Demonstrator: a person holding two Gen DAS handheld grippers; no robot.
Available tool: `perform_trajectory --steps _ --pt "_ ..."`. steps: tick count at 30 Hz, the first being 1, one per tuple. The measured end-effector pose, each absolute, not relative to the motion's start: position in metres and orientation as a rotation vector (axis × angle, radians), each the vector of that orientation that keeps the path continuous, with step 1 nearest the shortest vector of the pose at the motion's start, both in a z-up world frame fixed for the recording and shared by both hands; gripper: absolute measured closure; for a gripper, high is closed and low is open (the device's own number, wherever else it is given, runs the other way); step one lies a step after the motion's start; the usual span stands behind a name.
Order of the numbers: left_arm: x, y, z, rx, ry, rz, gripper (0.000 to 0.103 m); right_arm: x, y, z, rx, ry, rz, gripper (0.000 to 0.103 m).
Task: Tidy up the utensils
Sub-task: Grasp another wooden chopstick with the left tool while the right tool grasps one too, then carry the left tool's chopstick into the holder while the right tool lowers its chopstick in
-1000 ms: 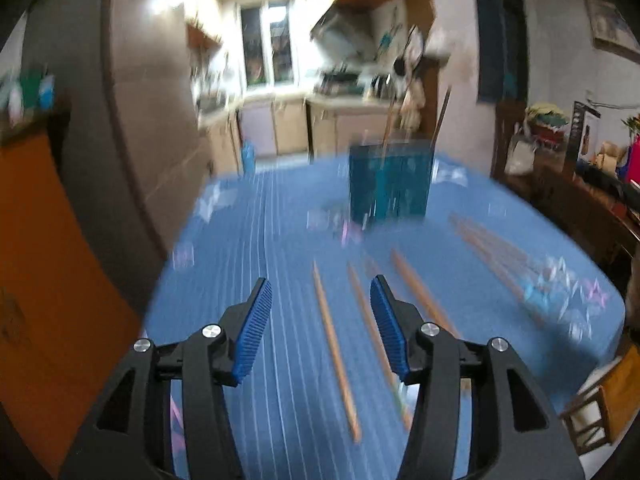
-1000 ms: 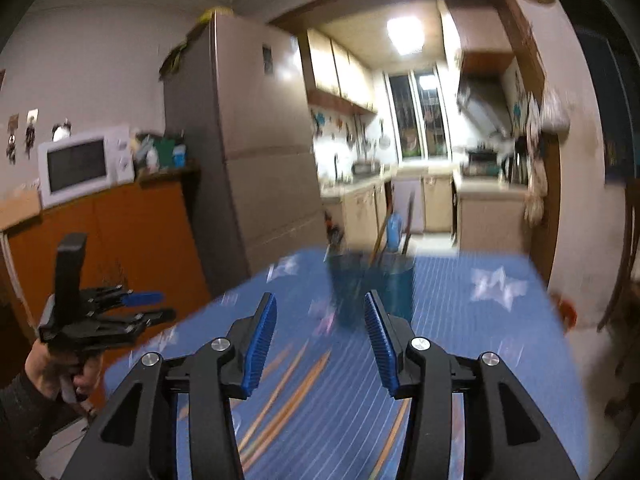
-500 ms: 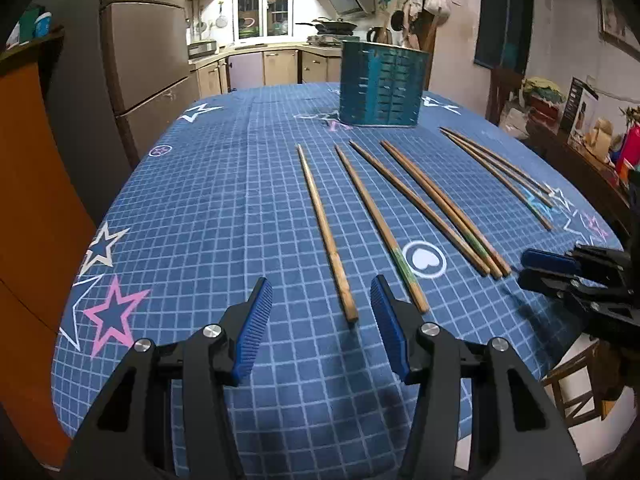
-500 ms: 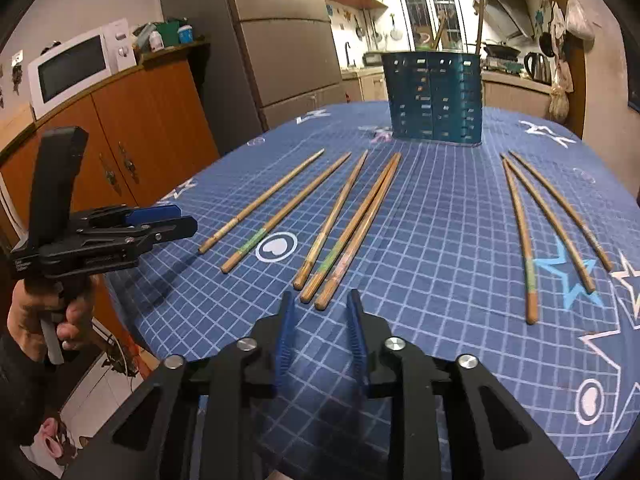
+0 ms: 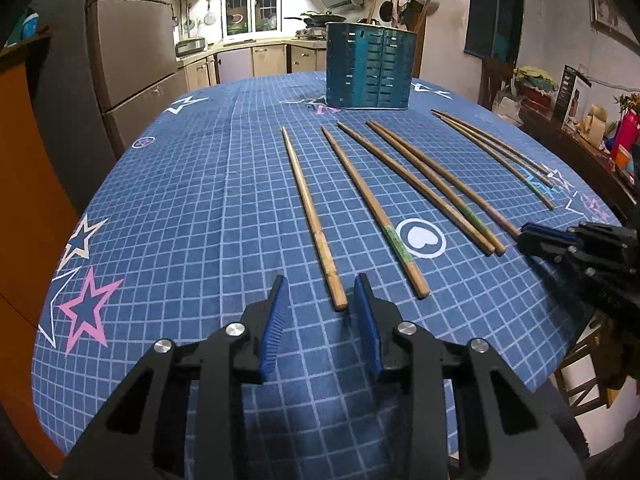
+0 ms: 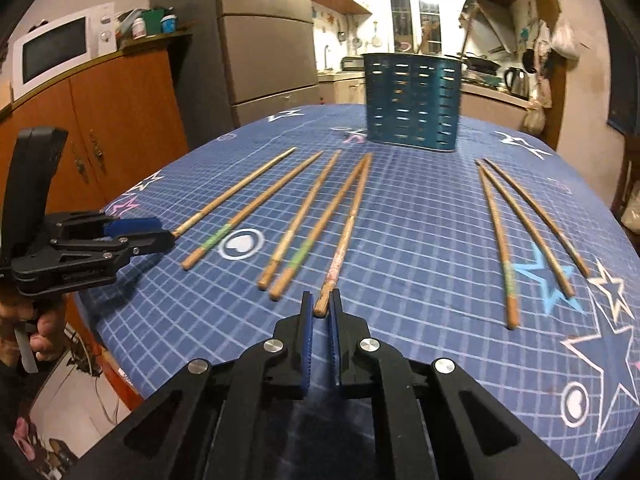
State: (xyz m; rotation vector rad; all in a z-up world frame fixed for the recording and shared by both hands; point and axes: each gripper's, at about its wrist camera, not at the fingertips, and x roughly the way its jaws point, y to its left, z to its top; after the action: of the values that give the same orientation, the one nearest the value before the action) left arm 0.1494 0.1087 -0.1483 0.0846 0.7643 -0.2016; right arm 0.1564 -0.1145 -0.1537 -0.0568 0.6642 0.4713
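Observation:
Several wooden chopsticks lie side by side on the blue grid tablecloth. A teal slotted utensil holder stands upright behind them. My left gripper is low at the near edge. Its jaws are closing, with the near end of the leftmost chopstick between them, close to the right pad. My right gripper is shut on the near end of a chopstick with a pinkish handle. Each gripper shows in the other view: the right gripper and the left gripper.
Three more chopsticks lie apart on the right of the cloth. An orange cabinet with a microwave and a tall fridge stand left of the table. A hand holds the left gripper. A wooden chair stands beyond the right edge.
Both grippers came down toward the near ends of the chopsticks. The right jaws went from wide apart to shut on a chopstick end. The left jaws narrowed around the leftmost chopstick's end.

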Motion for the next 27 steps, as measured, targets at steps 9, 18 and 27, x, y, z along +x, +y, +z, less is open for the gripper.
perform_trajectory --steps 9,18,27 --pt "0.140 0.093 -0.152 0.089 0.710 -0.196 0.073 0.155 -0.113 -0.158 -0.058 0.622 0.462 0.093" --pt "0.131 0.086 -0.153 0.075 0.662 -0.163 0.096 0.145 -0.121 -0.158 -0.023 0.577 0.444 0.094" --pt "0.117 0.092 -0.119 0.064 0.573 -0.150 0.096 0.130 -0.143 -0.114 -0.010 0.448 0.430 0.095"
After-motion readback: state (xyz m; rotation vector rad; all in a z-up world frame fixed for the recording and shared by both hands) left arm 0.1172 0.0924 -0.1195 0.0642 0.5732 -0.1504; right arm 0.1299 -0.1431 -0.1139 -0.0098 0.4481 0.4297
